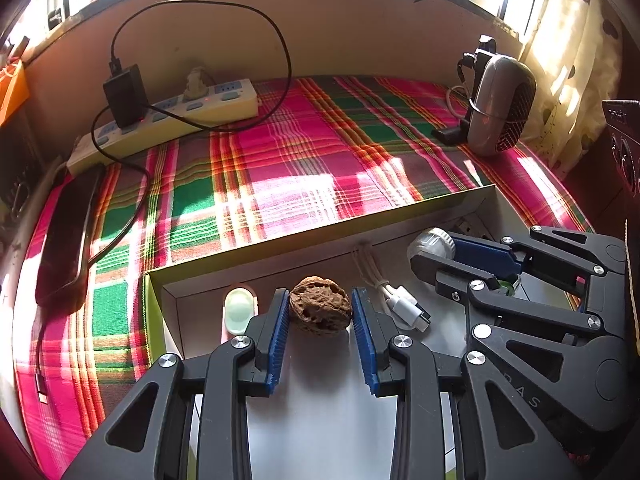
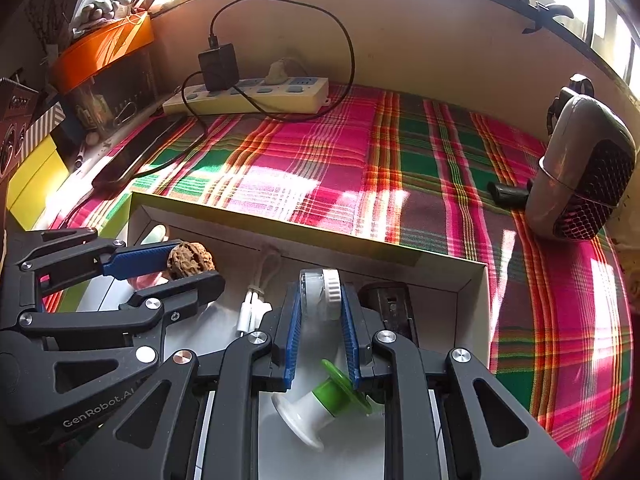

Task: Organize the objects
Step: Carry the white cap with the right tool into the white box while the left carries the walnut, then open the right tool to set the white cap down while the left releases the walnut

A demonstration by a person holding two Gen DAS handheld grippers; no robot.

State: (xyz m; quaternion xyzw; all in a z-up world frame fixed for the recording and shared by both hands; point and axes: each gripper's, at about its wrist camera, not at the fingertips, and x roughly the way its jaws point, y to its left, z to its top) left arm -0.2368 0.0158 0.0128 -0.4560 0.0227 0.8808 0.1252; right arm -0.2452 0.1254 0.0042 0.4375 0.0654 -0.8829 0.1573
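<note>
Inside the white box [image 1: 280, 264], the left gripper [image 1: 320, 312] brackets a walnut [image 1: 320, 310] with released jaws, while the right gripper [image 2: 320, 304] clamps a clear white-capped bottle [image 2: 322, 294], the plaid-covered surface [image 1: 280, 152] stretching beyond toward a power strip [image 1: 180, 116].

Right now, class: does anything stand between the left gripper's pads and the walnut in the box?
Nothing visible does. The walnut sits on the box floor directly between the left gripper's blue pads, with no other object in the gaps.
</note>
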